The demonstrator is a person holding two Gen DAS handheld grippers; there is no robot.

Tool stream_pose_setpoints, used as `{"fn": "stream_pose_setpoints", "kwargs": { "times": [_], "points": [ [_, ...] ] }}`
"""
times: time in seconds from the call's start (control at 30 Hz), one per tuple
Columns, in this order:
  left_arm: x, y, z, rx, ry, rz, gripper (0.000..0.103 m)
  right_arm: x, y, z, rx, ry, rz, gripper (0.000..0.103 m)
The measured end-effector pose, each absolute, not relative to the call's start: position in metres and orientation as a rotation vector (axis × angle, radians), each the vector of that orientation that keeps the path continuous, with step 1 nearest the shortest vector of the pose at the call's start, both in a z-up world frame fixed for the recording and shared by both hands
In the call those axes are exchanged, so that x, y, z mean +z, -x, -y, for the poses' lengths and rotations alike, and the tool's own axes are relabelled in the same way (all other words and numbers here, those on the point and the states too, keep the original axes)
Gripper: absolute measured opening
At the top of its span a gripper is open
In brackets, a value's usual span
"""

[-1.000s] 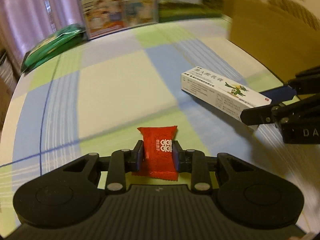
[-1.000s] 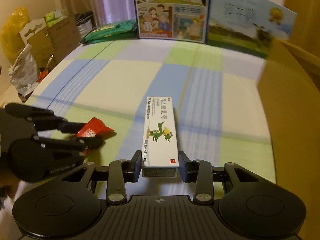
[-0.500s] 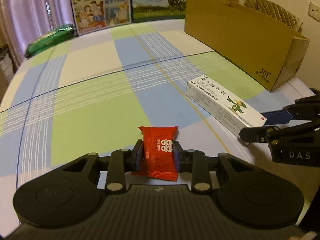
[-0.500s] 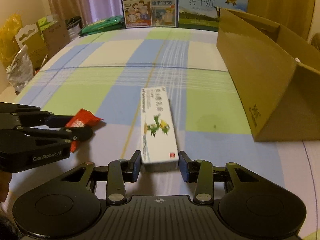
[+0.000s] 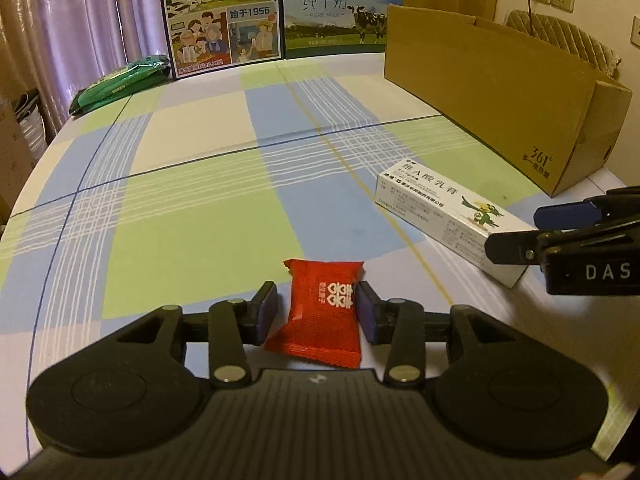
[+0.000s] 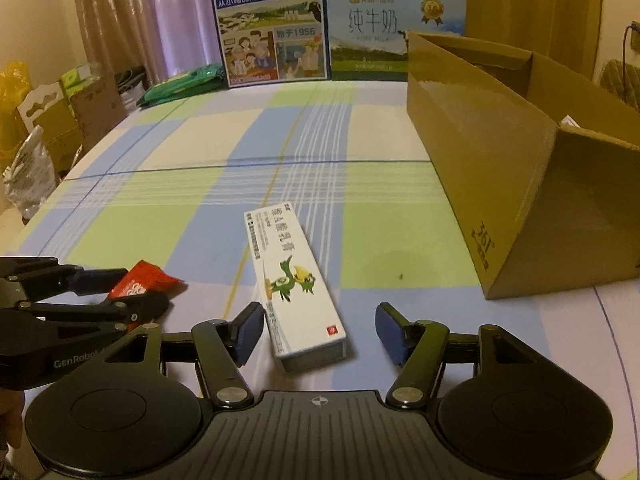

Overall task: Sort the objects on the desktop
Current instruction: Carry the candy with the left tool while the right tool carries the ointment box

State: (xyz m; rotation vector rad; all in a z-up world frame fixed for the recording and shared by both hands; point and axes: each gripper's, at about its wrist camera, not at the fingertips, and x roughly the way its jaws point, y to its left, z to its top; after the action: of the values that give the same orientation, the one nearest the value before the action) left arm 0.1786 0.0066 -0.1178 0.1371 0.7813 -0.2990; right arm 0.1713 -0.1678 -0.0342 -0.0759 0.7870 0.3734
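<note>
A red candy packet (image 5: 324,312) lies on the checked tablecloth (image 5: 192,208) between the fingers of my left gripper (image 5: 316,314), which is open: a narrow gap shows at the left pad. The packet (image 6: 142,282) and the left gripper (image 6: 140,292) also appear at the left of the right wrist view. A white ointment box (image 6: 294,280) with a green bird print rests flat on the cloth. My right gripper (image 6: 320,334) is open around its near end, with gaps on both sides. In the left wrist view the box (image 5: 448,216) lies to the right, with the right gripper (image 5: 516,232) at its end.
An open brown cardboard box (image 6: 480,160) stands at the right of the table. Two milk cartons (image 5: 222,16) (image 5: 336,12) stand upright at the far edge. A green packet (image 5: 120,84) lies at the far left. Bags and boxes (image 6: 48,128) sit beyond the left edge.
Both grippers were shut on their items and have opened. The red packet and the ointment box now lie on the cloth. Both views swung round to face the cartons and the cardboard box.
</note>
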Motion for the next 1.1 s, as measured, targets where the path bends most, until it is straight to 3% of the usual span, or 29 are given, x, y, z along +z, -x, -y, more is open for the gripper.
{"fn": "stream_pose_setpoints", "kwargs": {
  "times": [0.17, 0.8, 1.1],
  "points": [
    [-0.117, -0.18, -0.006, -0.305, -0.136, -0.782, 0.025, -0.033, -0.175, 0.16, 0.411, 0.131, -0.749, 0.061],
    [-0.112, -0.185, -0.013, -0.277, -0.065, -0.787, 0.024, -0.053, -0.192, 0.136, 0.475, 0.219, -0.784, 0.061],
    [-0.112, -0.185, -0.012, -0.284, -0.064, -0.796, 0.024, -0.052, -0.188, 0.132, 0.508, 0.218, -0.783, 0.036]
  ]
}}
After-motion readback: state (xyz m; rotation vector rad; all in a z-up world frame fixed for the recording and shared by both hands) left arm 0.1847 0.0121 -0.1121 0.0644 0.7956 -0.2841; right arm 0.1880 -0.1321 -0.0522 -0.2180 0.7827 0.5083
